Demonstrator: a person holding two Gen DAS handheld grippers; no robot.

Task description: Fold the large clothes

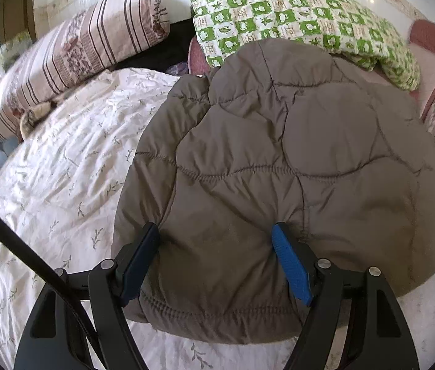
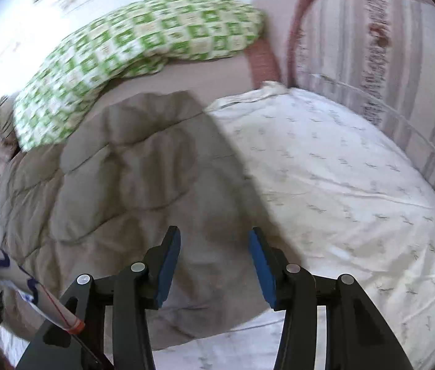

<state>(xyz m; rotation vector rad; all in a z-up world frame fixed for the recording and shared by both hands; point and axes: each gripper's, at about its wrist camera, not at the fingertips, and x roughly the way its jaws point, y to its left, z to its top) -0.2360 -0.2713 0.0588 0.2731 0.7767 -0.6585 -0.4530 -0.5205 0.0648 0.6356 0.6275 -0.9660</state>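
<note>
room: bare white sheet (image 1: 63,166) left of jacket, striped pillow (image 1: 72,52) and green checked quilt (image 1: 294,21) at far edge | quilted brown jacket (image 1: 279,160) folded mid-bed | left gripper (image 1: 217,246) apart, straddling its near hem | right gripper (image 2: 214,252) apart above its near corner, unclamped

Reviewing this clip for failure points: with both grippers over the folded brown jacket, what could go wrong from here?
1. The left gripper straddles a thick puff of the quilted jacket; closing there may pinch only the top layer, so the fold could spring open.
2. The right gripper is open at the jacket's edge by the white sheet; it might catch the sheet too.
</note>
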